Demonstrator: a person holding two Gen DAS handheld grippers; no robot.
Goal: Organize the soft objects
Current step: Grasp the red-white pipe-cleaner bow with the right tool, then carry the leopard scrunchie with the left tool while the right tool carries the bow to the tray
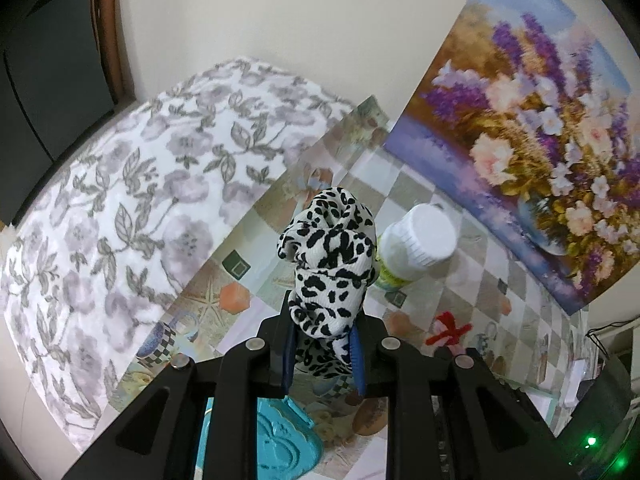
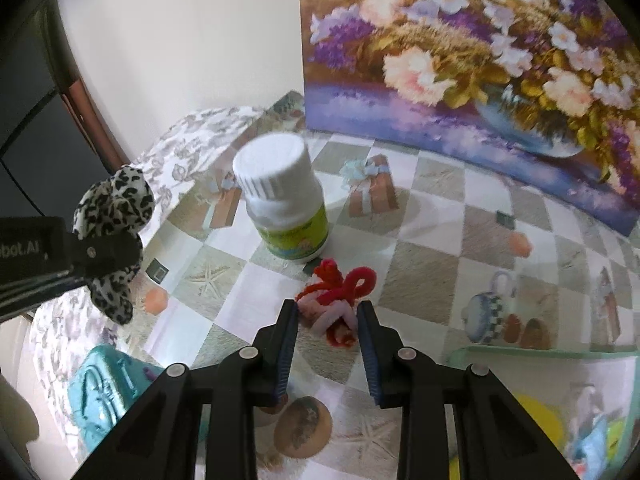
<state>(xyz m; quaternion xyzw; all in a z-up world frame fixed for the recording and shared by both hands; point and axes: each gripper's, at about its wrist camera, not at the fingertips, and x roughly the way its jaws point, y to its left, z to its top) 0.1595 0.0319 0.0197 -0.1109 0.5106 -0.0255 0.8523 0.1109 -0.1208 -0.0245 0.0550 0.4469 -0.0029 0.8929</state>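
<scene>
Left wrist view takes in the widest things first: a floral painting [image 1: 532, 152] leaning against the wall, a leaf-patterned blanket [image 1: 132, 216] to the left, and the checkered tablecloth [image 1: 472, 280] between them. On the cloth stands a white-capped bottle [image 1: 416, 244], and at the near edge lies a turquoise case [image 1: 276, 444].

The left gripper [image 1: 324, 354] is pinched on a leopard-print scrunchie [image 1: 330, 264], lifted clear of the table; the fabric bunches above the blue pads and droops below them. It looks light and fully limp, so it should squash in the grip and hang wherever it is unsupported. A hold across the gathered middle, as now, seems the safest place.

In the right wrist view, the right gripper [image 2: 326, 308] hangs spread, its fingers either side of a red and pink fuzzy bundle [image 2: 338, 300] lying on the cloth just in front of the bottle [image 2: 280, 196]. Whether the pads already touch it is hard to tell from this angle. The bundle appears to be twisted pipe-cleaner or yarn: light, springy, with loose loops likely to snag. Closing on the thick pink core rather than the red loop would probably hold better.

At the lower right corner sits a green-rimmed tray [image 2: 540, 354] with blurred colourful items inside.
</scene>
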